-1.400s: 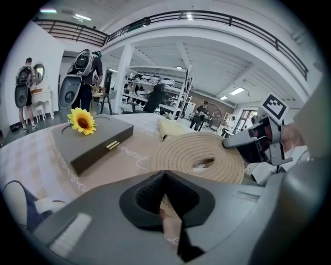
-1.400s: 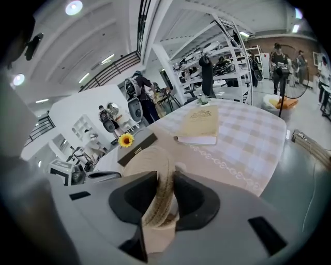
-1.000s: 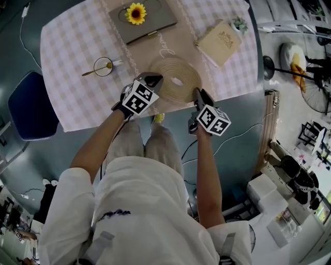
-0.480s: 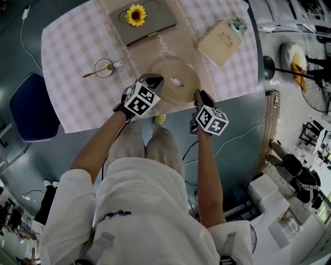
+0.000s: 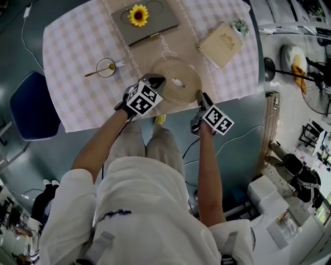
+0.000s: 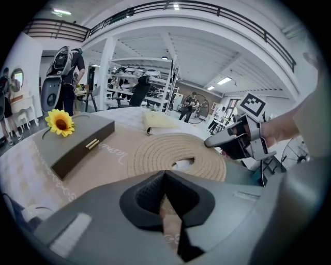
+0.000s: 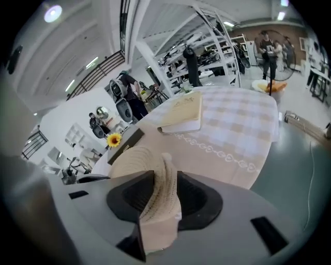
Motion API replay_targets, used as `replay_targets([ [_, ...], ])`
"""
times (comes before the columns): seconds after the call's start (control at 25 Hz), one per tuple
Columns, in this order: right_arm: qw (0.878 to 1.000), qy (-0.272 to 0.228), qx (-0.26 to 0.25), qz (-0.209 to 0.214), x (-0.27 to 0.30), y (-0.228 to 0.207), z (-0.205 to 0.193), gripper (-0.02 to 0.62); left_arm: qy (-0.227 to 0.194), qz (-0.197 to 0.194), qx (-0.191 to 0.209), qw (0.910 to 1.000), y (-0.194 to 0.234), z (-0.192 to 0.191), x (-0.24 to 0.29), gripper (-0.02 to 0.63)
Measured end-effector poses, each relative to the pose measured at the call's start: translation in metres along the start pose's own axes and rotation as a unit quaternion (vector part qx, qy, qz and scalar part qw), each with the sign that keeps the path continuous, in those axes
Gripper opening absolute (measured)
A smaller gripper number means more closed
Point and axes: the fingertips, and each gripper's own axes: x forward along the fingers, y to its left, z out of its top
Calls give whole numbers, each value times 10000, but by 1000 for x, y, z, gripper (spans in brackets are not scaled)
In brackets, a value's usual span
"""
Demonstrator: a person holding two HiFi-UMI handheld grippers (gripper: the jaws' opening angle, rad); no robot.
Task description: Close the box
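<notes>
While easing off the woven mat (image 5: 170,70) at the near edge of the counter (image 5: 77,98), leave the right hand-held gripper (image 7: 164,175) wide, jaws just spread apart with the mat's raised rim standing loose between them. Draw straight back toward the near edge rather than sideways, to avoid snagging the rim or rucking the runner (image 5: 166,49) beneath. Let the rim settle flat before going on.

Treat the left hand-held gripper (image 6: 165,177) as closed: tips together just beside the mat's left rim, runner cloth showing in the gap behind them, impossible to tell whether nipped. Part those jaws a little before lifting, in case of a pinch, so as not to tug the cloth and shift everything on it.

Look then to the grey box (image 5: 155,23), lying across the runner at the counter's far edge, well apart from both hand-held grippers, sunflower (image 5: 138,14) on top. Seems already down, lid flat and gold clasp (image 5: 153,36) at the front seam. If confirming, reach over the mat and press gently on bare lid near the clasp with closed tips, steering clear of the sunflower and pushing downward only, never toward the far edge.
</notes>
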Motion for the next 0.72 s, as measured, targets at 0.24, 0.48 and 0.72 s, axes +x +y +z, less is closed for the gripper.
replay_targets([
  [0.24, 9999, 58, 90, 108, 2, -3, -1, 146, 39, 2, -100, 9999, 0, 0, 2, 2],
  [0.48, 9998, 202, 59, -59, 4, -5, -4, 146, 86, 172, -39, 9998, 0, -3, 4, 2],
  [0.72, 9992, 316, 18, -237, 9, -3, -5, 117, 236, 118, -136, 9996, 1, -6, 5, 0],
])
